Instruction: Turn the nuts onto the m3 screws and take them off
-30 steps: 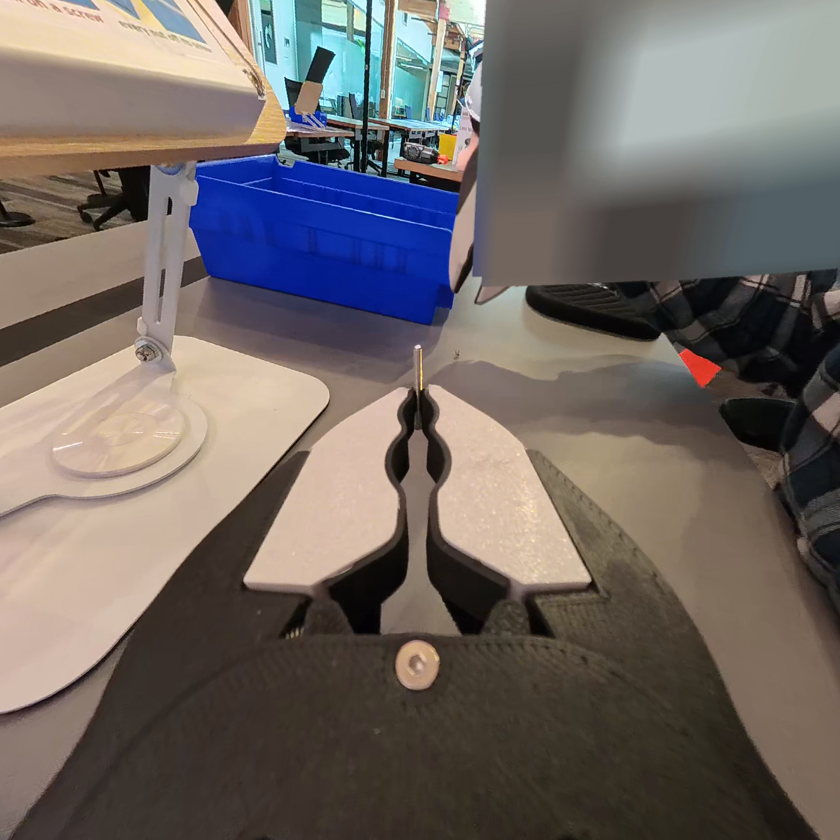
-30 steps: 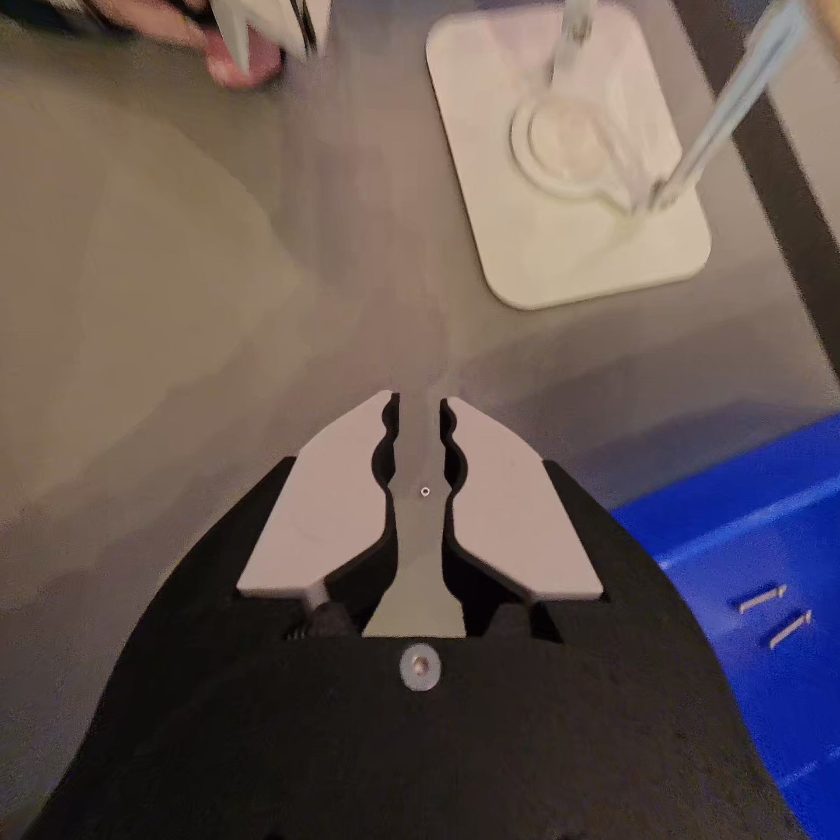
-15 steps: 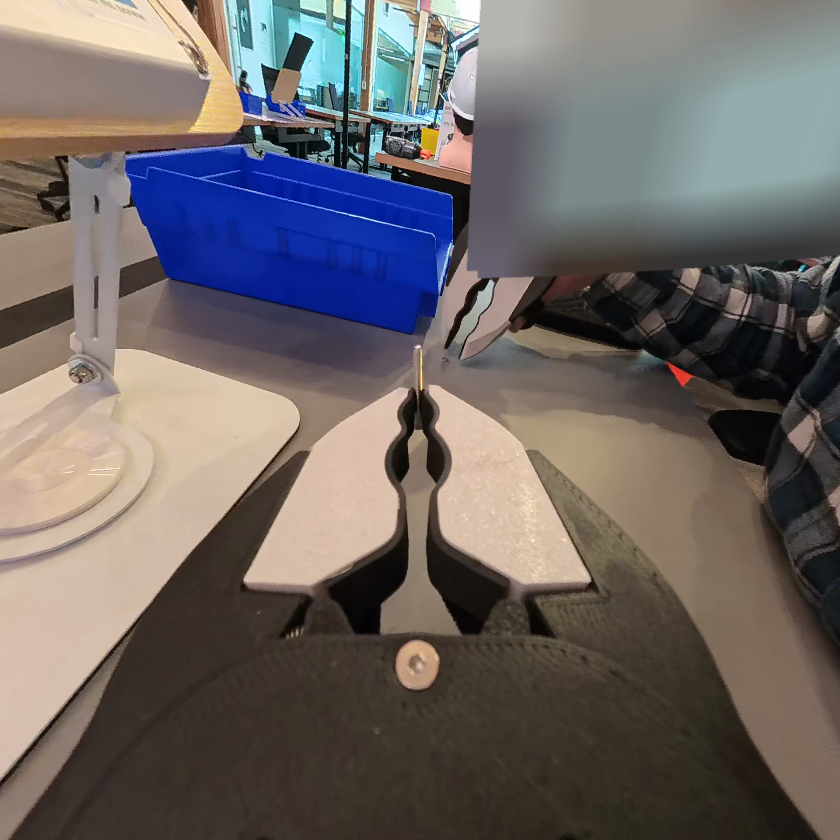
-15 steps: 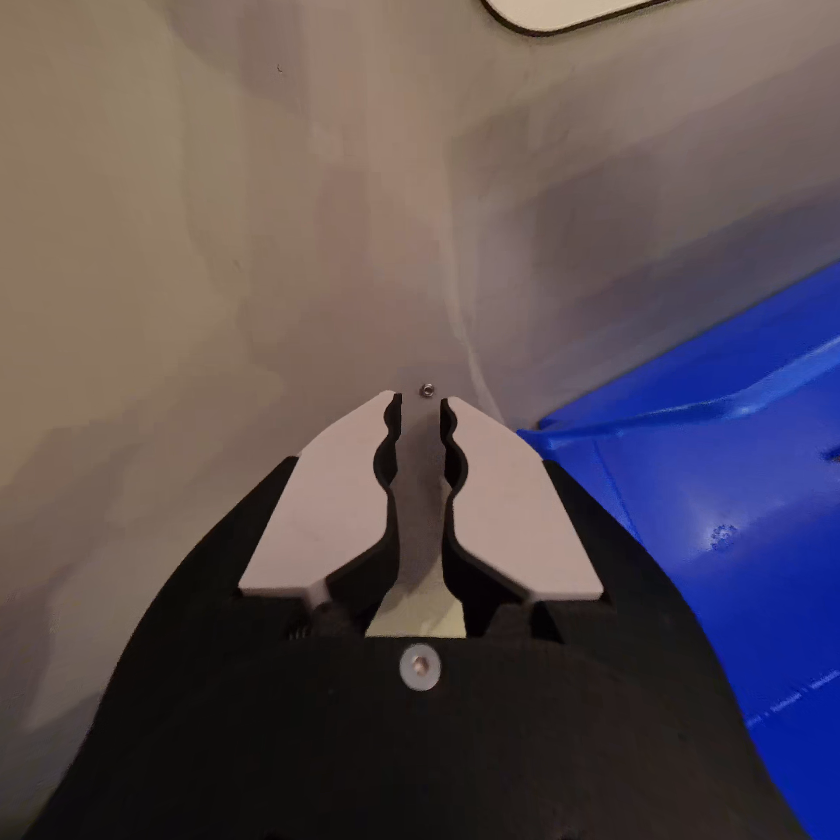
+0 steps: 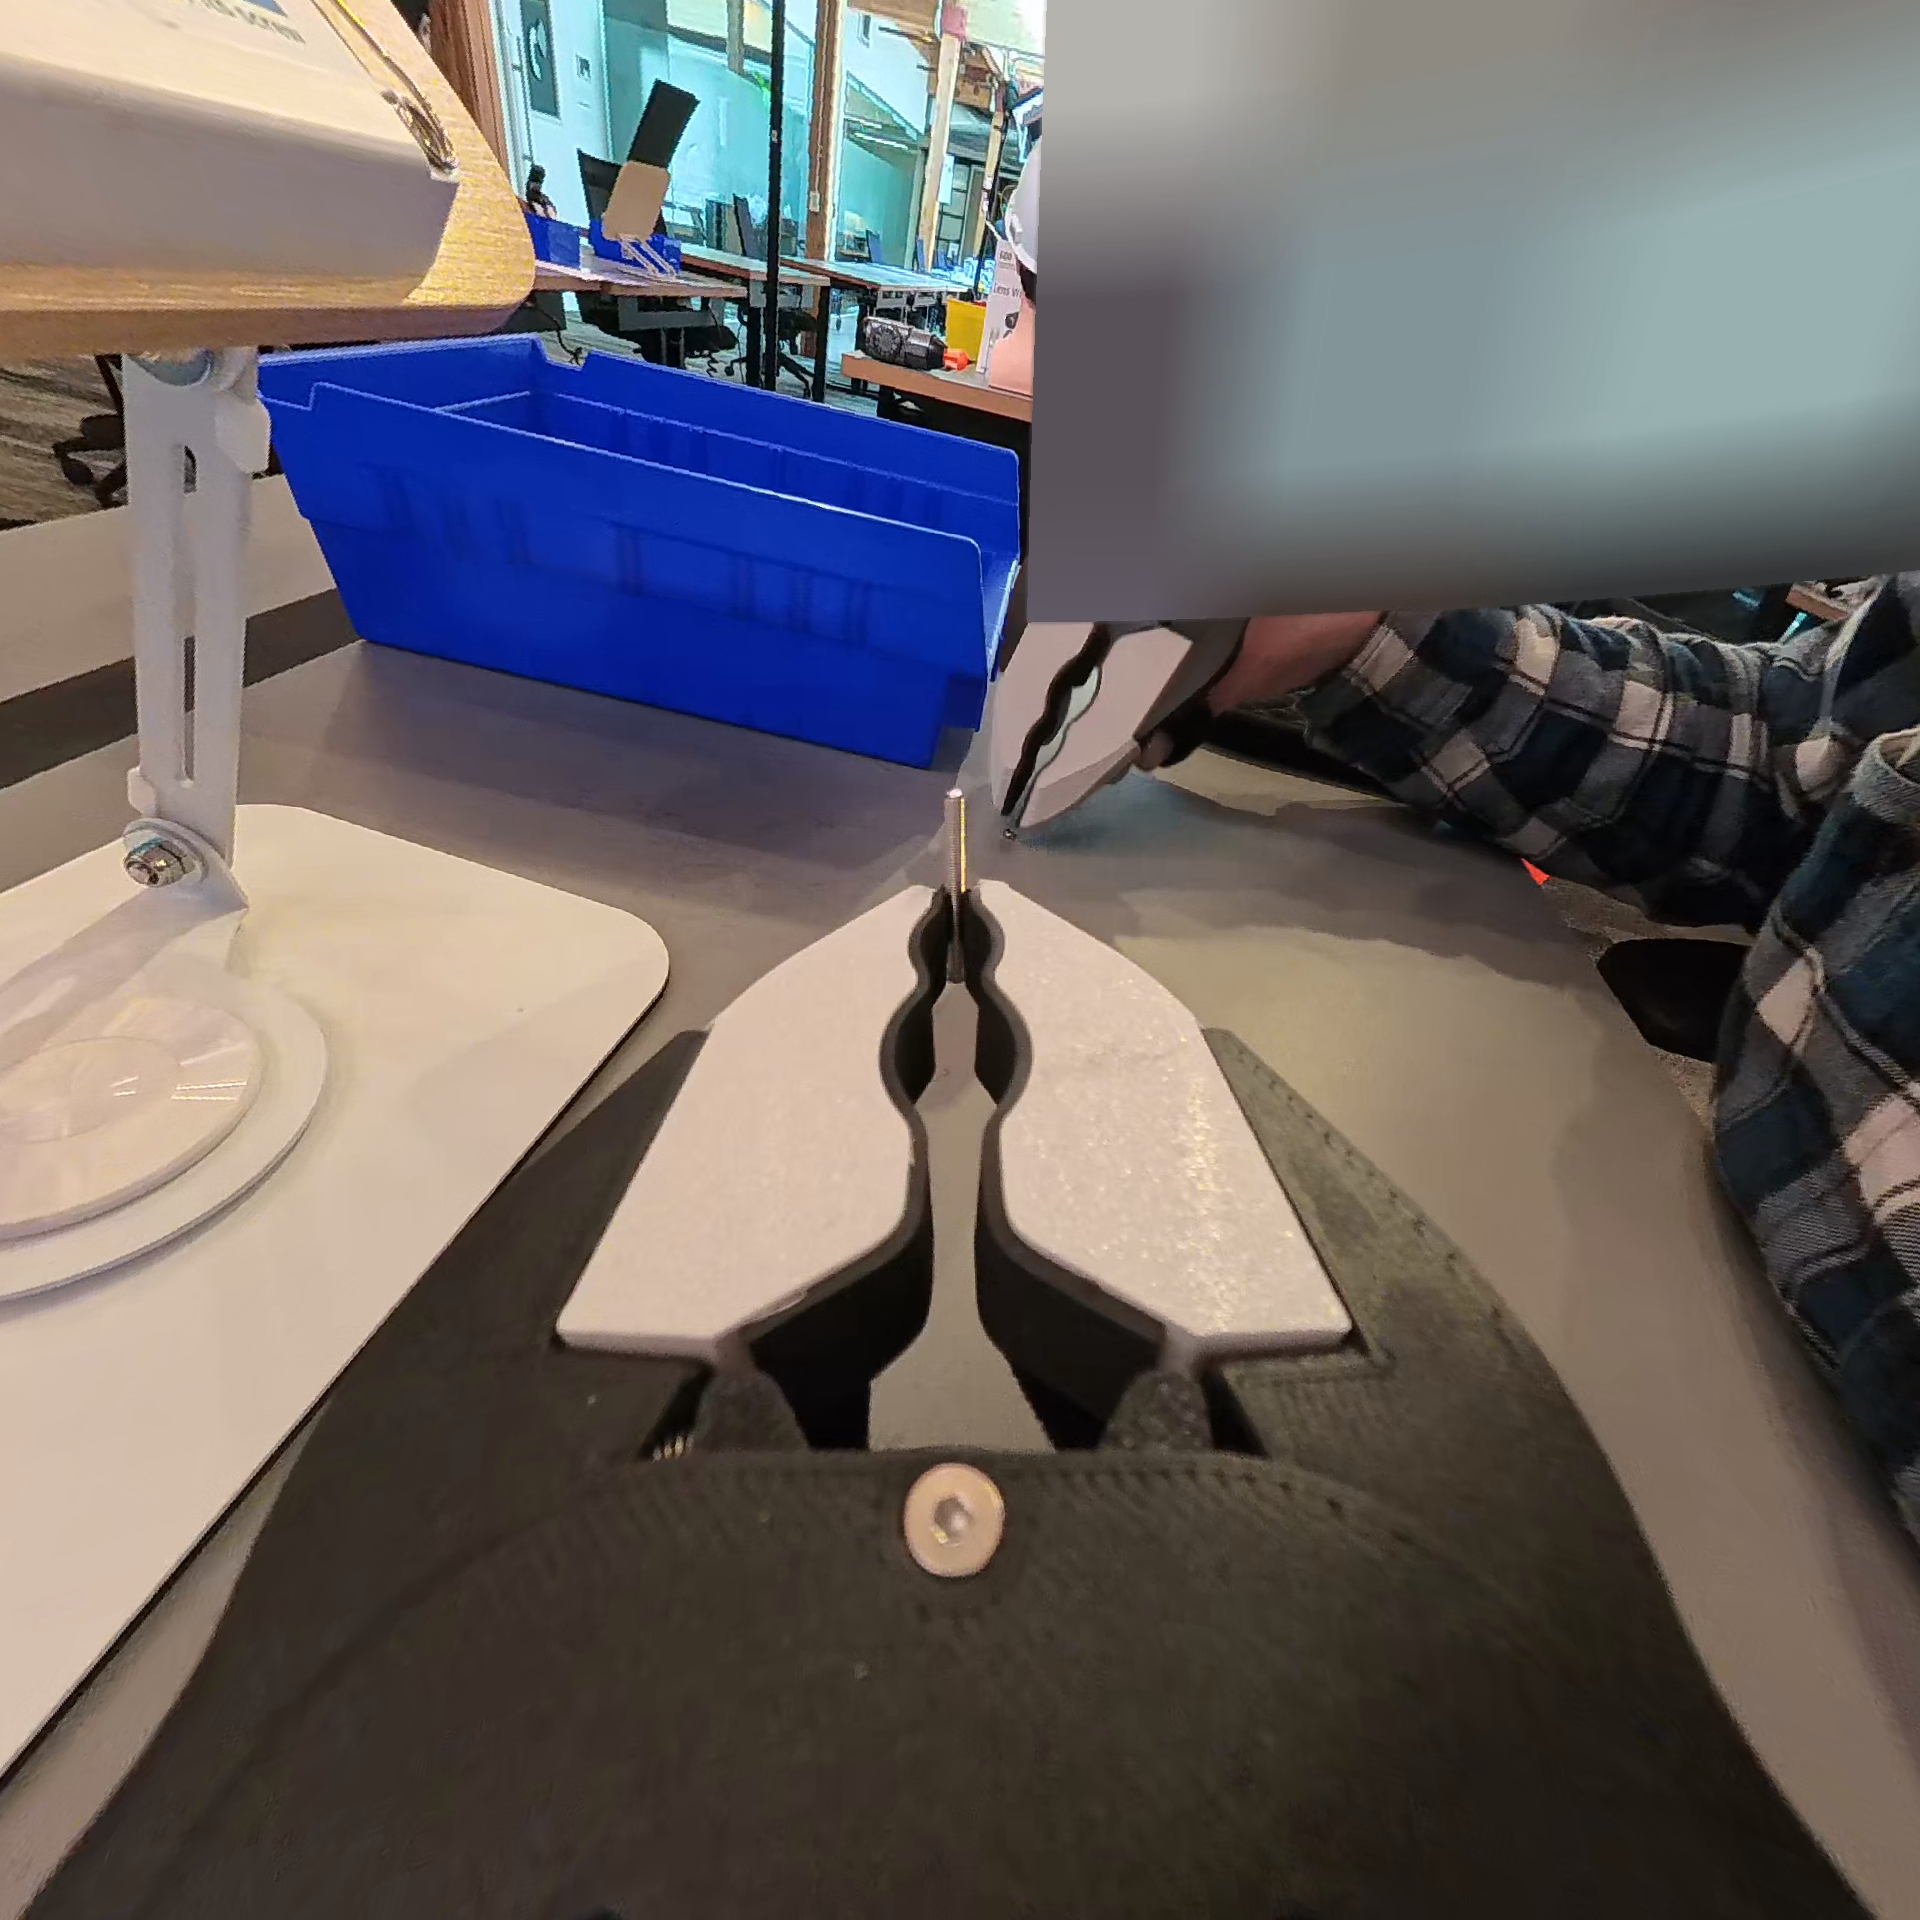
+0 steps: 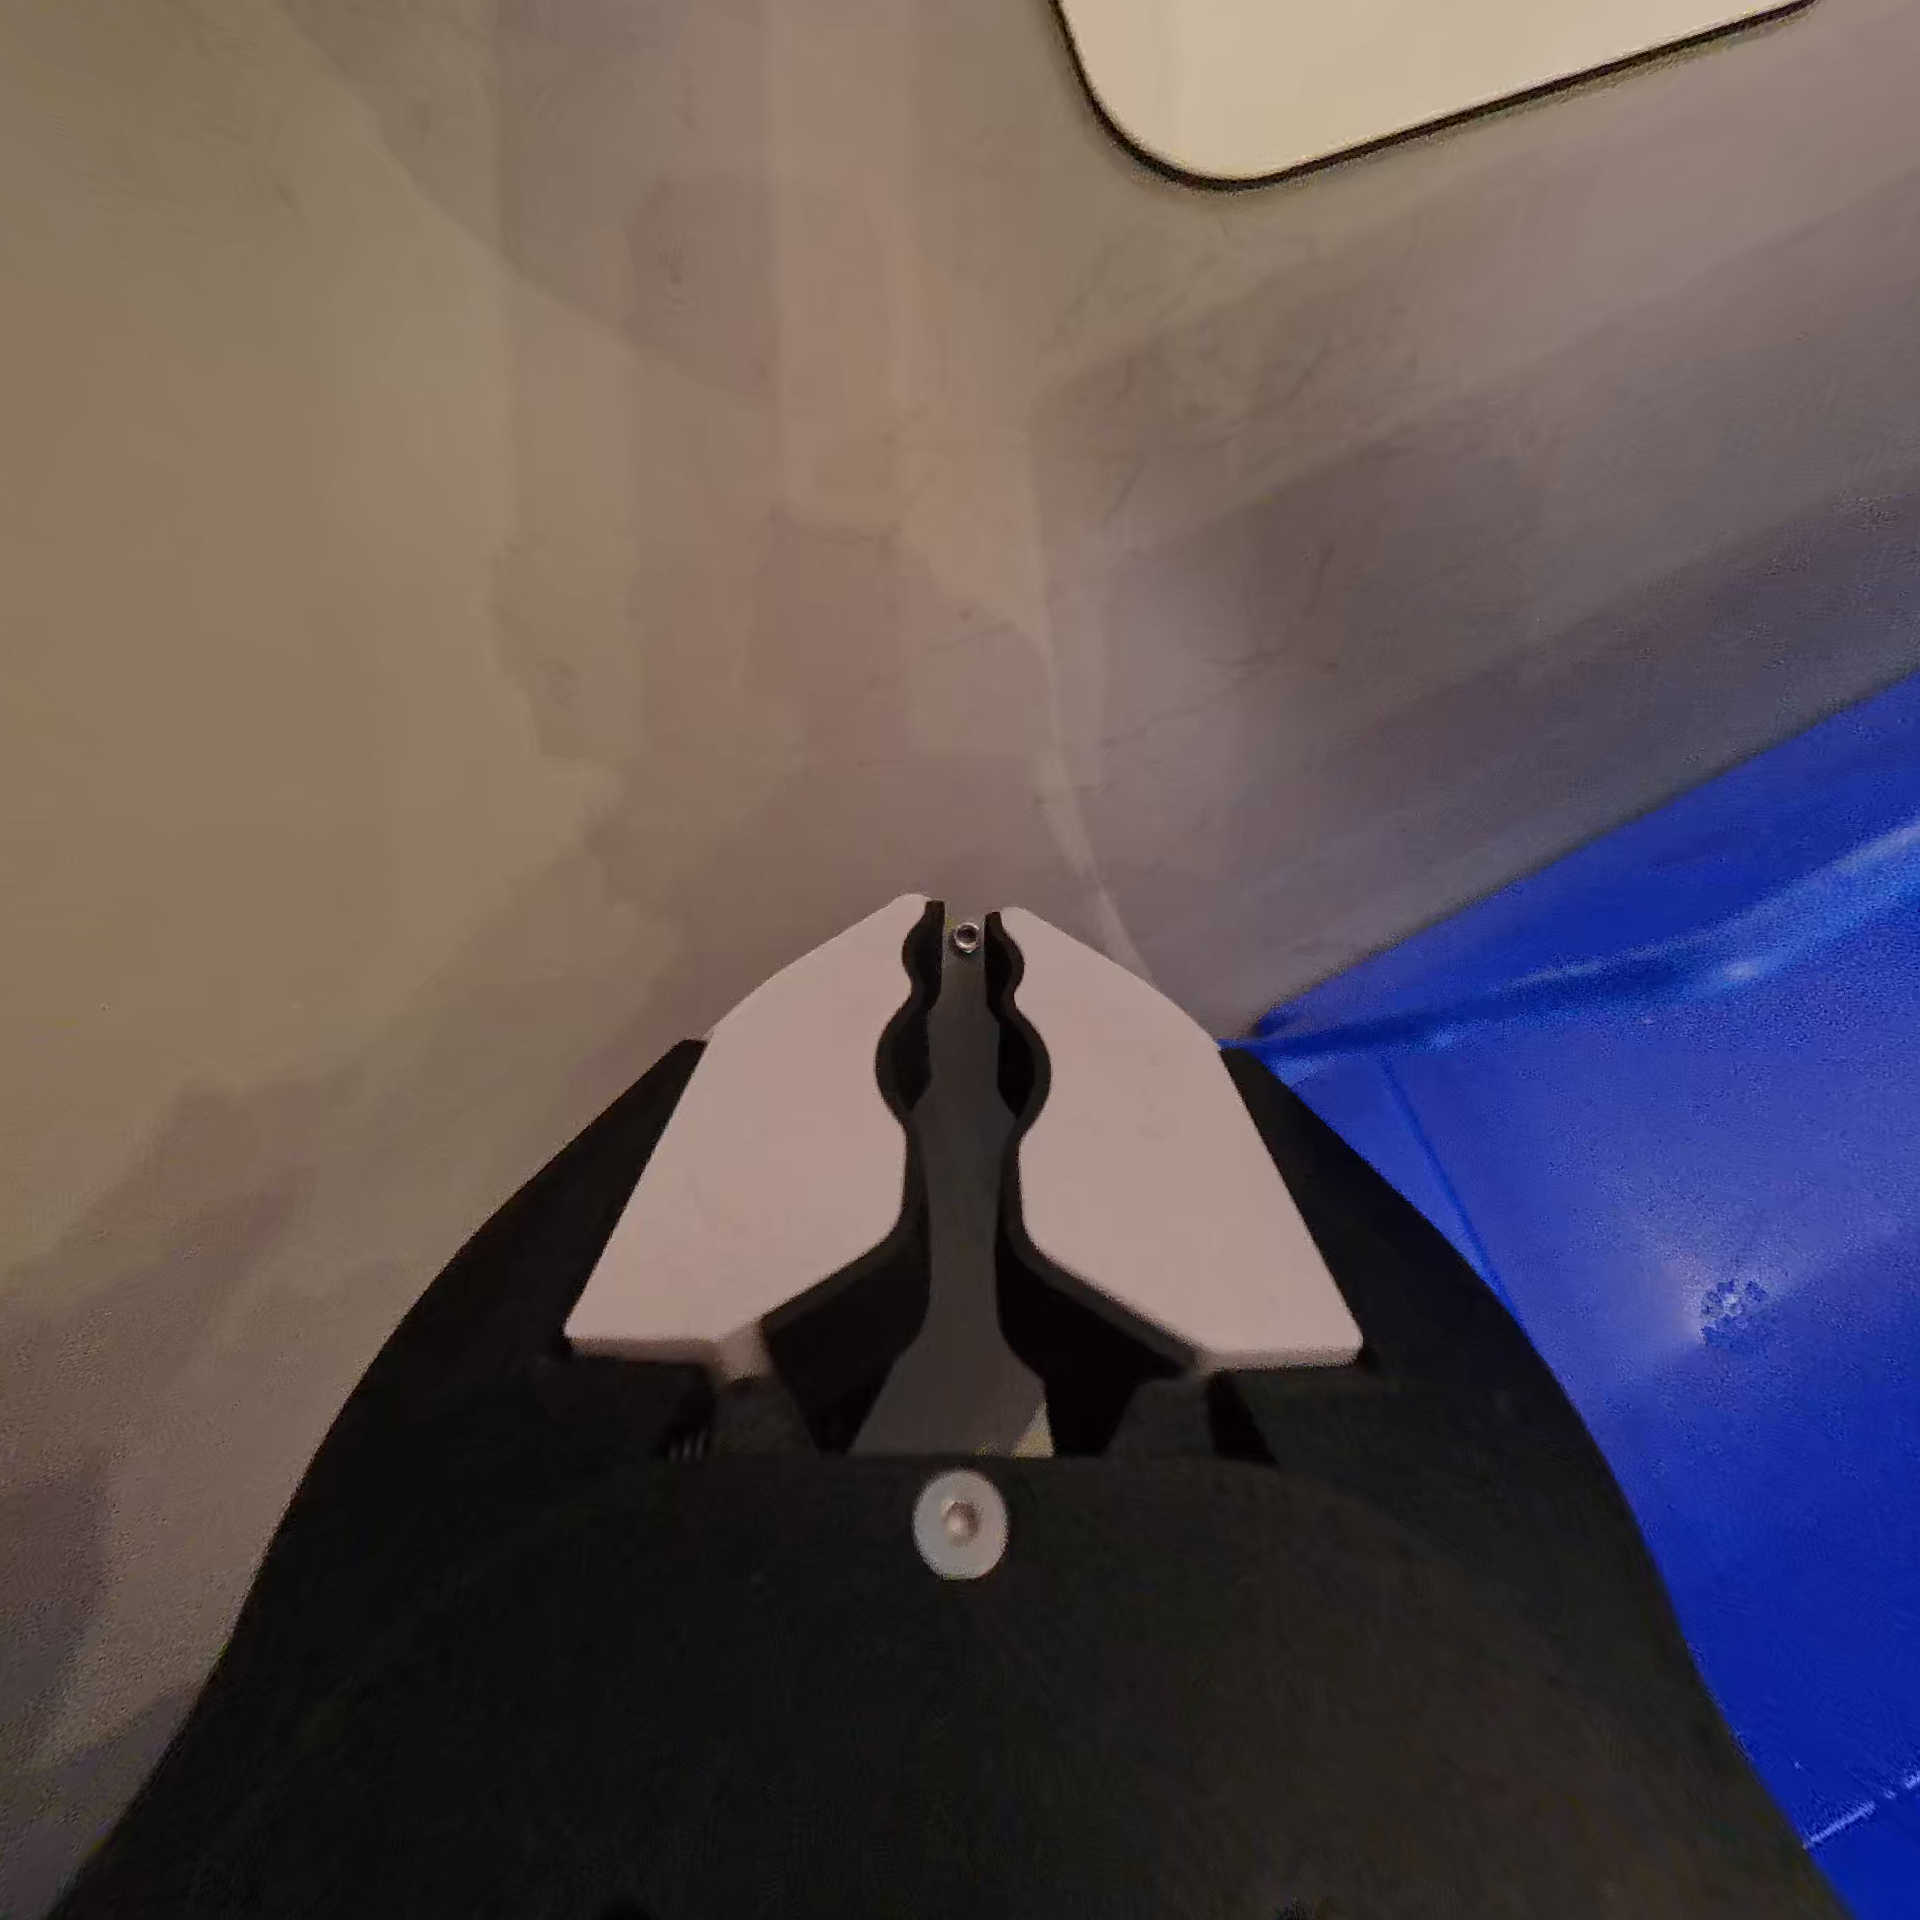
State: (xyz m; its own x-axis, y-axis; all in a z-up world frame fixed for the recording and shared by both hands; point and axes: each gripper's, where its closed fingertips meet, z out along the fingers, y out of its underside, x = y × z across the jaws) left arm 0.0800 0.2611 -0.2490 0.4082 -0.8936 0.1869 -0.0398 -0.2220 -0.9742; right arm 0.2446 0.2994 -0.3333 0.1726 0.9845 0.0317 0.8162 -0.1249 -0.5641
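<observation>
On the grey worktop (image 5: 1351, 1039), from your left: one white stand (image 5: 177, 644) rises from its flat base plate (image 5: 436, 997), propping a wood-edged board overhead so it tilts toward you. Behind sits one blue bin (image 5: 665, 561), open-topped within reach. Your left hand-held gripper (image 5: 957, 914) is closed tight on one threaded metal screw (image 5: 955, 847), pinched at its lower end so the shaft stands upright and free, its tip exposed. Just to the right, your right hand-held gripper (image 6: 964, 930) points down at the worktop beside the bin, its fingers (image 6: 1023, 961) drawn narrow around one small nut (image 6: 965, 938), a sliver of gap showing on the left side; the nut appears to lie on the worktop, not lifted.
</observation>
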